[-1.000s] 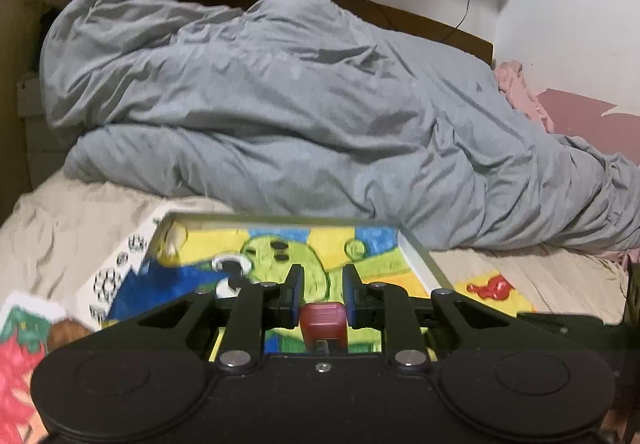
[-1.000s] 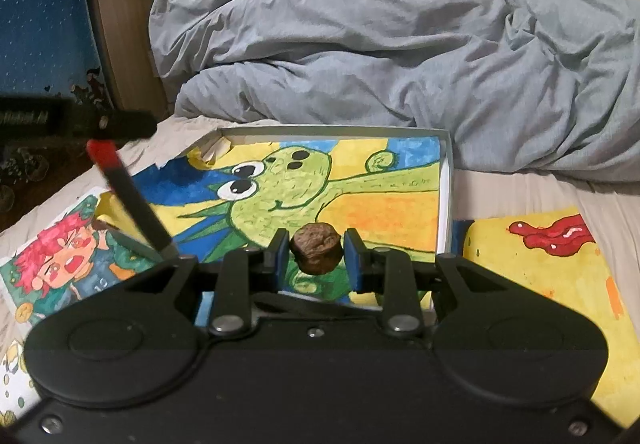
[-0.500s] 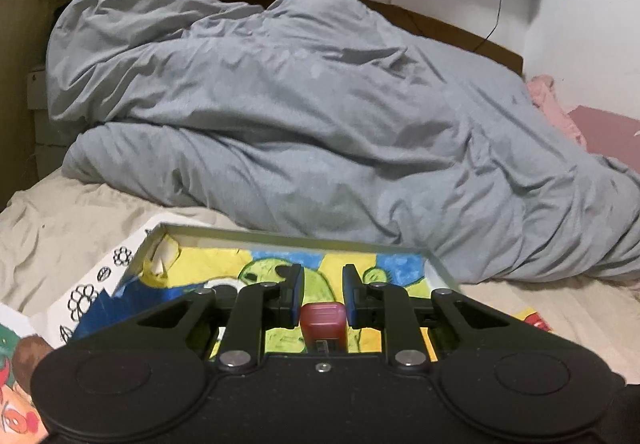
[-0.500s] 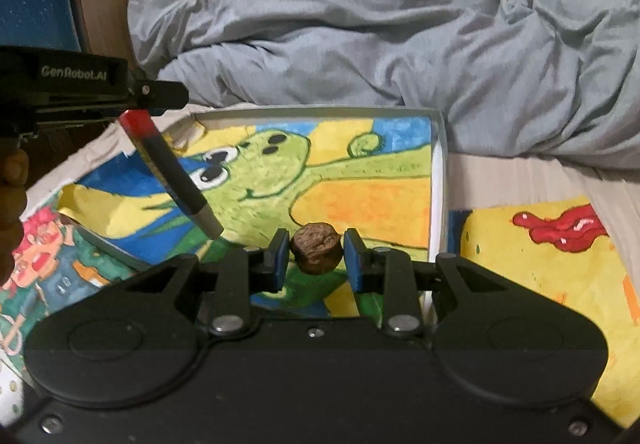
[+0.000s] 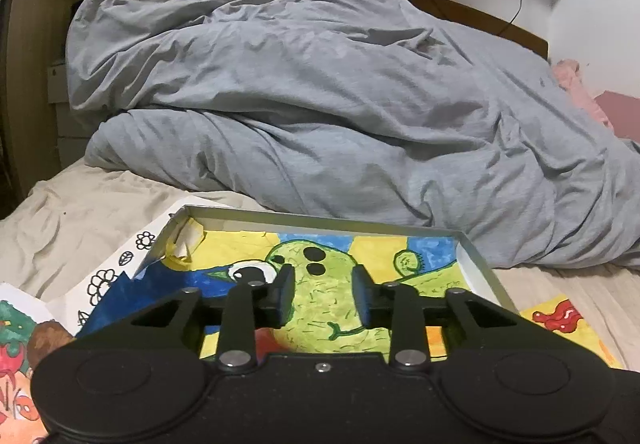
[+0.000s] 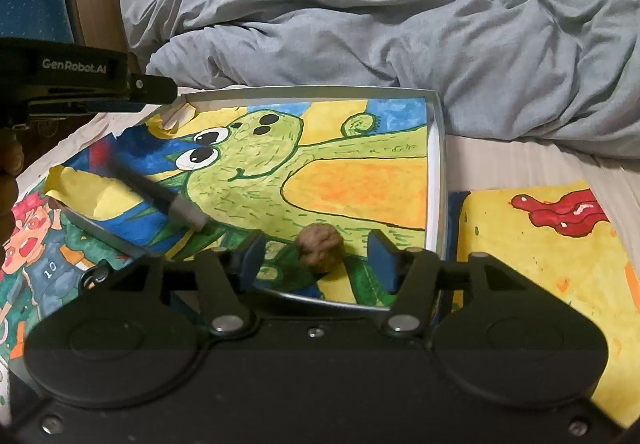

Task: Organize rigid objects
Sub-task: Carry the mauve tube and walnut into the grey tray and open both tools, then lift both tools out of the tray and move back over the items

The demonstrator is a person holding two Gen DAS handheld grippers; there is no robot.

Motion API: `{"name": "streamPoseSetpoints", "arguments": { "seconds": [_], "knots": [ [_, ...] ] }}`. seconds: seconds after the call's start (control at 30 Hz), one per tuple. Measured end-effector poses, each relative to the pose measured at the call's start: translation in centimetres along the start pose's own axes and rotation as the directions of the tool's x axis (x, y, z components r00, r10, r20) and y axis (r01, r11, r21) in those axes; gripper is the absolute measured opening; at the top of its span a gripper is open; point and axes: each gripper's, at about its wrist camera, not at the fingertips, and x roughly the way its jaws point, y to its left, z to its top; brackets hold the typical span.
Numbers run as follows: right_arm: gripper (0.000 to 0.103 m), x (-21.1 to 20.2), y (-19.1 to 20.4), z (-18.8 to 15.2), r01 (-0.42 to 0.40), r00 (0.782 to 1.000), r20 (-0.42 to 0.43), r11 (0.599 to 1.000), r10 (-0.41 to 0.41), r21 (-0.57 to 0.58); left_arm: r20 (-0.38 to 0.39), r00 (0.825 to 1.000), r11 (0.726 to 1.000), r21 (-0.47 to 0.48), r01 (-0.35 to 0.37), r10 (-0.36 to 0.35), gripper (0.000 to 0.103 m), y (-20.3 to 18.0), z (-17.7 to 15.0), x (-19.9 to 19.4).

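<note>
Both grippers, left [image 5: 322,294] and right [image 6: 316,254], have just been opening: the walnut [image 6: 321,249] sits free between the right's spread jaws in the tray [image 6: 438,180], the pen [image 6: 160,194] lying slantwise leftward.

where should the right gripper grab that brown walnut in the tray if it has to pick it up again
Grip the walnut across its round middle, coming in low from the near edge of the tray, the way the right gripper already points. It is a small lumpy ball with no handle, lying loose on the green monster painting. The jaws have just been opening and stand clear on both sides, so closing straight in should catch it.
</note>
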Motion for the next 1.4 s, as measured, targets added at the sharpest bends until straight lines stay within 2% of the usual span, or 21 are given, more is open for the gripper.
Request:
{"name": "streamPoseSetpoints", "arguments": {
  "seconds": [0.1, 0.23, 0.3, 0.37, 0.43, 0.5, 0.63, 0.7, 0.93, 1.07, 1.23, 1.4],
  "knots": [
    [0.056, -0.5, 0.0, 0.1, -0.002, 1.000, 0.005, 1.000, 0.002, 0.005, -0.004, 1.000, 0.999, 0.013, -0.031, 0.031, 0.042, 0.0, 0.0, -0.2],
    [0.074, -1.6, 0.1, 0.4, -0.008, 1.000, 0.021, 1.000, 0.008, 0.012, -0.006, 0.998, 0.998, 0.011, -0.056, 0.056, 0.044, 0.5, 0.1, -1.0],
    [0.076, -2.3, 0.2, 0.7, -0.010, 0.999, 0.033, 1.000, 0.009, 0.014, 0.006, 0.999, 0.998, 0.017, -0.054, 0.054, 0.054, 0.7, 0.1, -2.0],
    [0.082, -3.3, 0.2, 1.0, -0.014, 0.999, 0.050, 1.000, 0.013, 0.021, 0.030, 0.998, 0.998, 0.033, -0.060, 0.059, 0.062, 0.8, -0.1, -3.3],
    [0.087, -4.5, 0.3, 1.4, -0.019, 0.997, 0.069, 0.999, 0.017, 0.026, 0.045, 0.997, 0.997, 0.040, -0.069, 0.067, 0.066, 0.9, -0.4, -4.6],
    [0.091, -6.0, 0.5, 1.7, -0.019, 0.996, 0.092, 0.999, 0.016, 0.032, 0.053, 0.996, 0.997, 0.023, -0.073, 0.072, 0.074, 1.3, -0.6, -6.0],
    [0.102, -9.0, 0.9, 2.2, -0.028, 0.992, 0.122, 0.999, 0.023, 0.039, 0.073, 0.994, 0.996, 0.008, -0.084, 0.083, 0.084, 1.7, -1.1, -9.0],
    [0.102, -10.6, 1.2, 2.2, -0.024, 0.990, 0.139, 0.999, 0.019, 0.036, 0.090, 0.991, 0.995, 0.010, -0.096, 0.095, 0.092, 1.8, -1.3, -10.7],
    [0.102, -16.9, 2.2, 0.8, -0.017, 0.983, 0.183, 0.999, 0.008, 0.047, 0.115, 0.985, 0.992, -0.024, -0.123, 0.125, 0.101, 1.8, -3.2, -17.0],
    [0.102, -21.2, 3.2, -0.5, -0.016, 0.978, 0.211, 0.999, 0.007, 0.044, 0.116, 0.983, 0.990, -0.032, -0.141, 0.144, 0.102, 1.3, -4.9, -20.9],
    [0.103, -26.6, 4.5, -3.9, -0.008, 0.973, 0.230, 0.998, -0.008, 0.066, 0.117, 0.980, 0.987, -0.024, -0.159, 0.160, 0.102, 0.7, -7.2, -25.5],
    [0.103, -30.3, 5.8, -6.3, 0.014, 0.967, 0.254, 0.998, -0.029, 0.058, 0.147, 0.976, 0.986, 0.001, -0.164, 0.162, 0.102, 0.2, -9.5, -29.9]
  ]
}}
